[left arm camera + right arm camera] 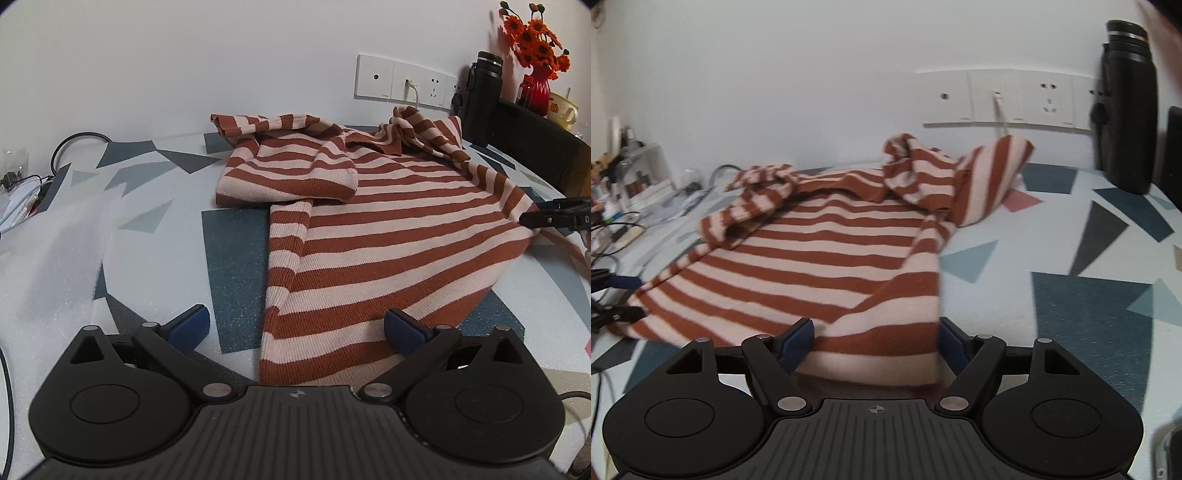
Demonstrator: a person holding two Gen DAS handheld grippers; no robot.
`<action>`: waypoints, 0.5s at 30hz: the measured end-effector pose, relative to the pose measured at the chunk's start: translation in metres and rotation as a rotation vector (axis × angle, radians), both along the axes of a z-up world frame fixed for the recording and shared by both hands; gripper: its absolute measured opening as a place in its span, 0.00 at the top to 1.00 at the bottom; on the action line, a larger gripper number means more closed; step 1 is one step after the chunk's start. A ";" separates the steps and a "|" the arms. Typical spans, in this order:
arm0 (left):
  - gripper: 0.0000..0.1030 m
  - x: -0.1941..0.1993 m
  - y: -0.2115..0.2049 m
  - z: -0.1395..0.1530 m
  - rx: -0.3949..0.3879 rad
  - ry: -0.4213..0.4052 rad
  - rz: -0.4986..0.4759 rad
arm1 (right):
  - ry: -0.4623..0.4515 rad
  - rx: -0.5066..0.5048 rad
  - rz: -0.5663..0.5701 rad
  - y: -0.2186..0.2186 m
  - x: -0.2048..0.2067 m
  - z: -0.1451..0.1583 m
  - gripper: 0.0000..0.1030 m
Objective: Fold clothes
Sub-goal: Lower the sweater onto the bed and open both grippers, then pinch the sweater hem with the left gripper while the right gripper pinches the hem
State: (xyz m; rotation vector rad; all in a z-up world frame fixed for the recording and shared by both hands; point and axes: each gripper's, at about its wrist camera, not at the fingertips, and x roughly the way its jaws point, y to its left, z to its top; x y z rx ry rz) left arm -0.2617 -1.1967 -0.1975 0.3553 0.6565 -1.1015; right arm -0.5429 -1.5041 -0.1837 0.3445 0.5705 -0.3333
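Here, striped sweater (369, 236) hem between wide-open left tool (297, 328) pads, right tool (875, 345) likewise agape.

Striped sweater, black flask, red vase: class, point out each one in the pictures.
Striped sweater (388, 236): left wrist view, on its flat striped body.
Black flask (1128, 110): right wrist view, on its side wall.
Red vase (535, 90): left wrist view, on its front.

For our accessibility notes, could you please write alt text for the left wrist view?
A rust-and-pink striped sweater lies partly folded on a table with a geometric-patterned cover, its hem between the open left gripper. The right gripper meets the sweater's right edge. Behind stand a white wall, sockets, a black flask and orange flowers.
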 end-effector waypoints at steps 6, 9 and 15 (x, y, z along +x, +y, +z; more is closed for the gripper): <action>0.00 -0.002 0.001 0.000 0.011 -0.008 0.003 | -0.025 0.027 0.015 -0.001 -0.005 -0.001 0.34; 0.01 -0.001 0.003 0.000 0.016 -0.002 -0.004 | -0.037 0.041 0.023 -0.002 -0.008 -0.002 0.37; 0.03 -0.003 0.005 0.000 0.007 -0.001 -0.019 | -0.059 0.073 0.035 -0.005 -0.014 -0.003 0.44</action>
